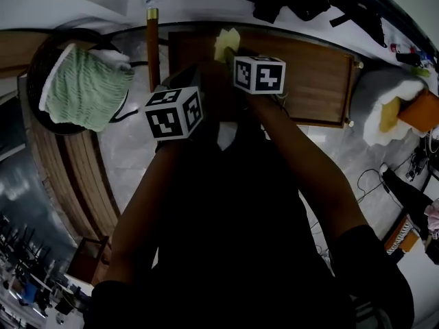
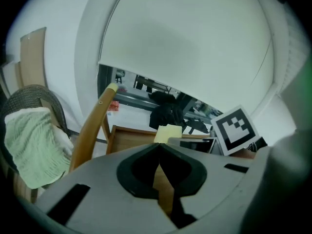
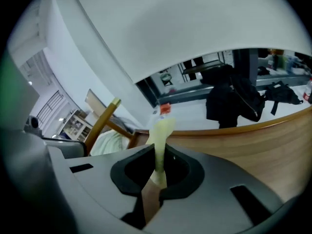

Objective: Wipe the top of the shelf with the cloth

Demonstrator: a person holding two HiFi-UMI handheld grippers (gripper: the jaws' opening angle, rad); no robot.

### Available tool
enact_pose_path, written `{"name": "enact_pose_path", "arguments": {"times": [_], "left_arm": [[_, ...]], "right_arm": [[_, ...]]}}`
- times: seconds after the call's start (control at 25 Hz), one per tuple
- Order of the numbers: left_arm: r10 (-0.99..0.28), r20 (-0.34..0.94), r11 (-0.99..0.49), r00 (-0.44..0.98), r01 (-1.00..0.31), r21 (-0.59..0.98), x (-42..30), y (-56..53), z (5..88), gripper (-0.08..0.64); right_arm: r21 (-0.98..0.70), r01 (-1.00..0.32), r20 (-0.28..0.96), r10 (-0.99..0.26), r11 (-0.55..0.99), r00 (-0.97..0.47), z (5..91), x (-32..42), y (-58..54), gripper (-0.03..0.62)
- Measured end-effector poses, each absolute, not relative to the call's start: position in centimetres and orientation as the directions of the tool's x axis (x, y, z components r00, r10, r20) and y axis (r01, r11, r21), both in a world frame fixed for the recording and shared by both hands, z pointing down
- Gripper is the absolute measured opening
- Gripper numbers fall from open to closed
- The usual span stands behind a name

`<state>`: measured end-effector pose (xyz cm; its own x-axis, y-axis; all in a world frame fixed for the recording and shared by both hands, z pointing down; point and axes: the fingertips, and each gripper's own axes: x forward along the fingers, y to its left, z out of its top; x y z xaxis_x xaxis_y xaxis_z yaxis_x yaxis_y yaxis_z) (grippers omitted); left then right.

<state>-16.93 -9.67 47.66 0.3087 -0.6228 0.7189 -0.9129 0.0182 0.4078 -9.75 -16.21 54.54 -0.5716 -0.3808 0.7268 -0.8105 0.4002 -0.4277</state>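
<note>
Your right tool (image 3: 157, 155) is clamped on the yellow cloth (image 3: 160, 130), at the left end of the shelf (image 1: 315, 74) top. The top's long axis stretches away to your right. Your left tool (image 2: 159, 150) sits just beside it, jaws together on nothing. I can read no writing, only square markers.

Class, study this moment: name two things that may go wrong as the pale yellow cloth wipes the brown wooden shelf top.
1. The right gripper pinches only a thin fold of the pale yellow cloth; it may slip out against the brown wooden shelf top.
2. The shut, empty left gripper hangs close beside; a wide stroke might knock it or the wooden post.
</note>
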Motion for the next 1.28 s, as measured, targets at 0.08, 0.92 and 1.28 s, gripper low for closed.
{"name": "enact_pose_path", "arguments": {"times": [0.08,0.92,1.28], "left_arm": [[-0.626,0.722,0.019,0.293,-0.92,0.391,-18.6,-9.2,47.3,0.011],[-0.603,0.743,0.007,0.291,-0.929,0.37,-23.9,-7.7,48.8,0.011],[-0.605,0.741,0.028,0.291,-0.922,0.385,-22.0,-8.7,48.6,0.011]], "right_arm": [[-0.456,-0.78,0.719,-0.34,0.428,-0.606,55.4,-12.9,-15.0,0.041],[-0.372,-0.692,0.762,-0.221,0.619,-0.608,60.9,-23.9,-12.3,0.041],[-0.354,-0.711,0.785,-0.221,0.608,-0.579,61.3,-20.4,-13.2,0.041]]}}
